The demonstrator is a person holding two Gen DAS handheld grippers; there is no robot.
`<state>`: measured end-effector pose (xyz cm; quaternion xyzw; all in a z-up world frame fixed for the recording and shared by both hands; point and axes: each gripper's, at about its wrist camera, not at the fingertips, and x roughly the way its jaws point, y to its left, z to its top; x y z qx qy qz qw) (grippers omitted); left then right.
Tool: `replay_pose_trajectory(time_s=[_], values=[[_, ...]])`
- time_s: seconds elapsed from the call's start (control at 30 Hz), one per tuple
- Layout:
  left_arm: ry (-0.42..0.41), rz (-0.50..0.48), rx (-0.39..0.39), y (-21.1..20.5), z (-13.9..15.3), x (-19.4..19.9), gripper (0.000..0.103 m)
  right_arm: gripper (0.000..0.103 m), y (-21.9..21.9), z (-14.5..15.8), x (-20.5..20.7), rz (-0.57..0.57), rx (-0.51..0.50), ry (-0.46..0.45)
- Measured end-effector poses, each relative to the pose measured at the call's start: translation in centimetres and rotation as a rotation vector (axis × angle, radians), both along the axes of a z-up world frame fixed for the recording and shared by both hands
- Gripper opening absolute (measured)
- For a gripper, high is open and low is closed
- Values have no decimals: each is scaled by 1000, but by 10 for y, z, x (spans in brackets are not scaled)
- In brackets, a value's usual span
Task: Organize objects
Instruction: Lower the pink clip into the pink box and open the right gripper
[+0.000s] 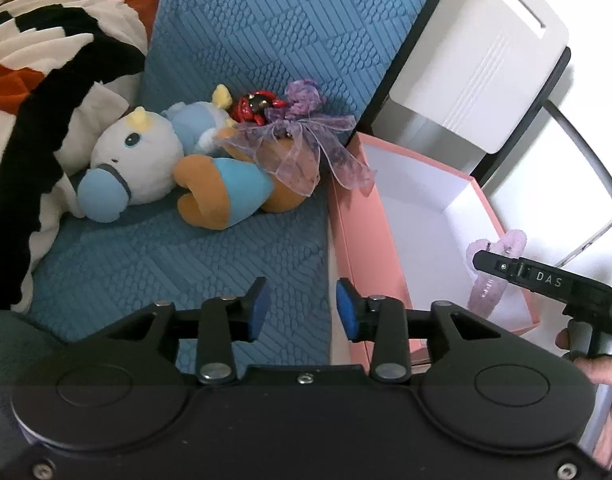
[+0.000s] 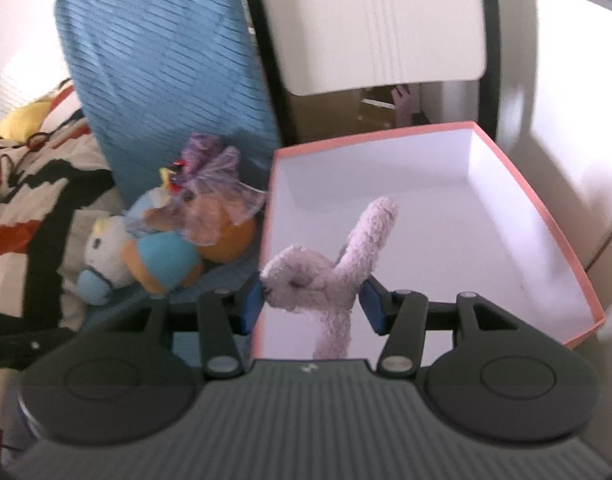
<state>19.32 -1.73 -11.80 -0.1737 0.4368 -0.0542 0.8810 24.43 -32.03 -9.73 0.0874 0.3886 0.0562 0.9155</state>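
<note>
My right gripper is shut on a pale pink plush toy and holds it over the near end of an open pink box with a white inside. The left wrist view shows that gripper and the pink plush over the box. My left gripper is open and empty above the blue bedcover, left of the box. A white and blue plush horse, a red beaded thing and a purple gauze bow lie on the cover beyond it.
A blue textured cushion stands behind the toys. A patterned white, black and orange blanket lies at the left. A white chair back with a black frame stands behind the box.
</note>
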Motion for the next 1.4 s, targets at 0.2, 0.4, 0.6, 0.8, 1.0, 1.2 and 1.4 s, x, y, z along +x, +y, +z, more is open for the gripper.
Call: replay_pose_trajectory(time_s=[0.2,0.4,0.6,0.8,1.0,1.2,1.4], values=[[28,-19,32,-10,-14,18,40,54,-23,-23,13,-46,-4,42],[47,-15,23,-12,-28,41,41,54,-32,-39,26,-76,2,74],[48,-19,52,-14,-40,61,41,55,-35,-49,33,-82,25,80],[63,-48,63,-18,-49,65,41,67,-44,-50,31,-114,50,56],[62,-90,58,-30,-46,58,41,67,-48,-38,25,-122,81,23],[4,-131,46,-50,-17,39,41,67,-46,-15,-2,-110,91,-24],[-30,-181,14,-69,7,14,41,67,-52,8,-42,-105,85,-74]])
